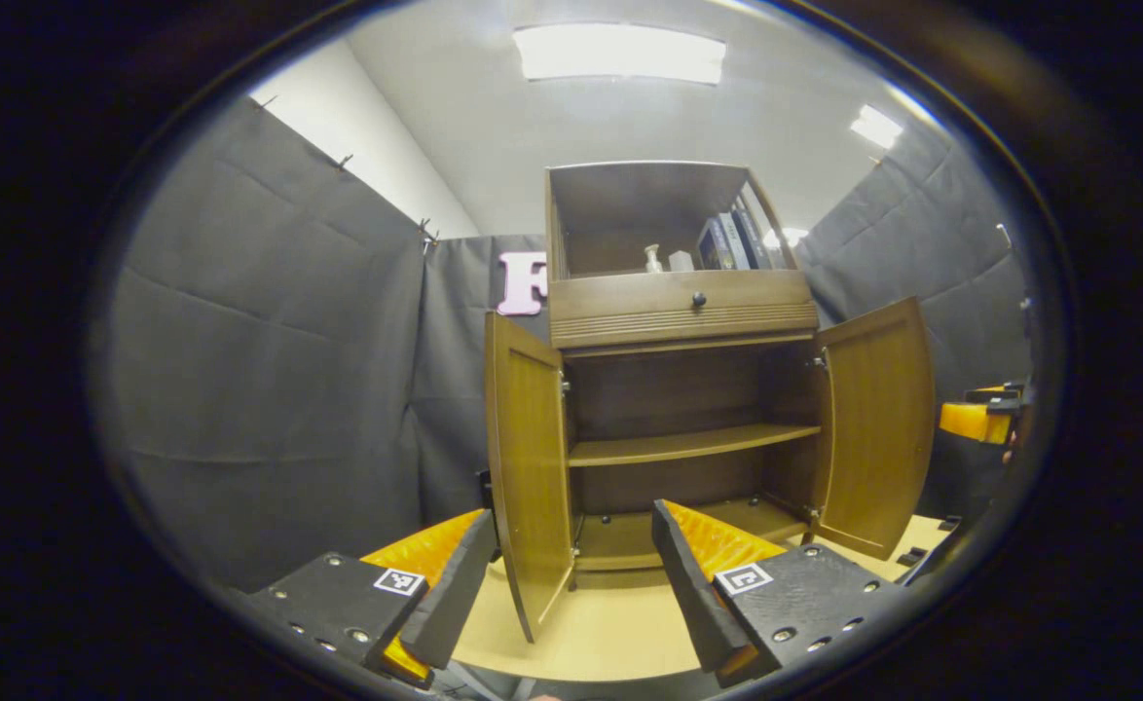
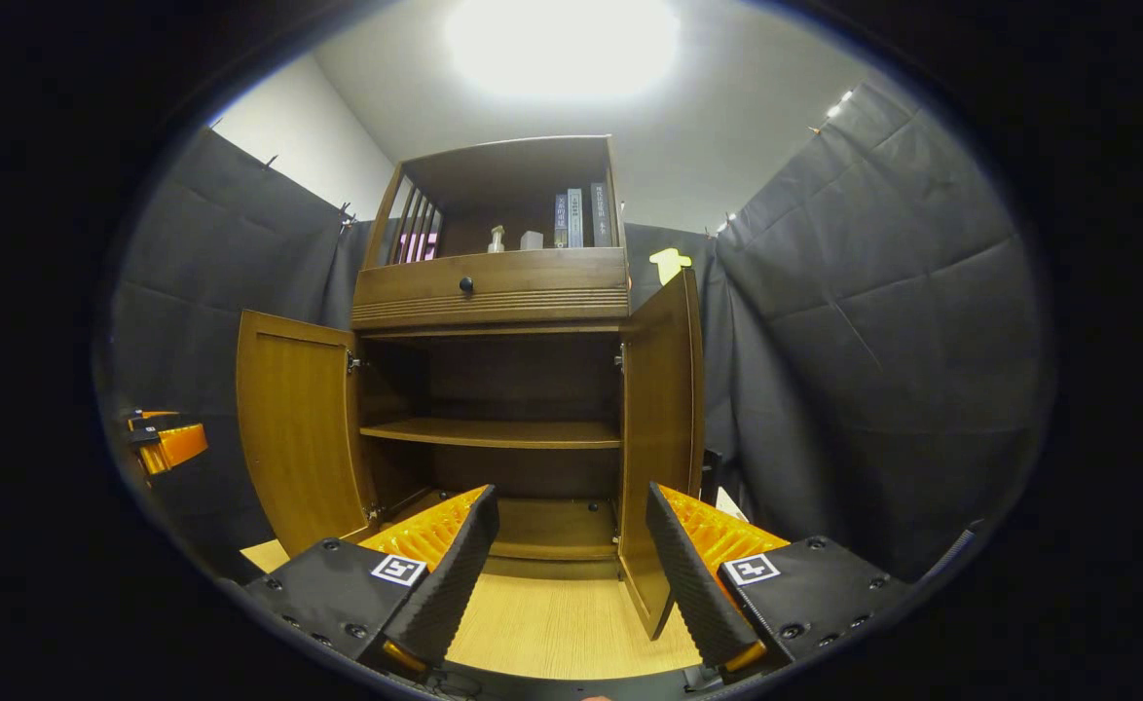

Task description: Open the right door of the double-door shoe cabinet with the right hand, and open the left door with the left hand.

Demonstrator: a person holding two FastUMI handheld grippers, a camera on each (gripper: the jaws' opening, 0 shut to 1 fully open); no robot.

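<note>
One shoe cabinet [image 2: 494, 389] is seen, with two doors, one drawer [image 2: 491, 285], three books [image 2: 578, 218] and two small bottles.

Both doors stand swung out, the left door [image 1: 529, 467] and the right door [image 2: 662, 438], leaving the cabinet [image 2: 494, 292] mouth open between them. Inside, one shelf [image 2: 491, 433] splits the bay into an upper and a lower gap, both bare. The left tongs [image 1: 571, 574] straddle the left door's edge; the right tongs [image 2: 571, 570] sit just beside the right door. Black cloth walls [image 1: 270, 370] close in on both sides.
</note>
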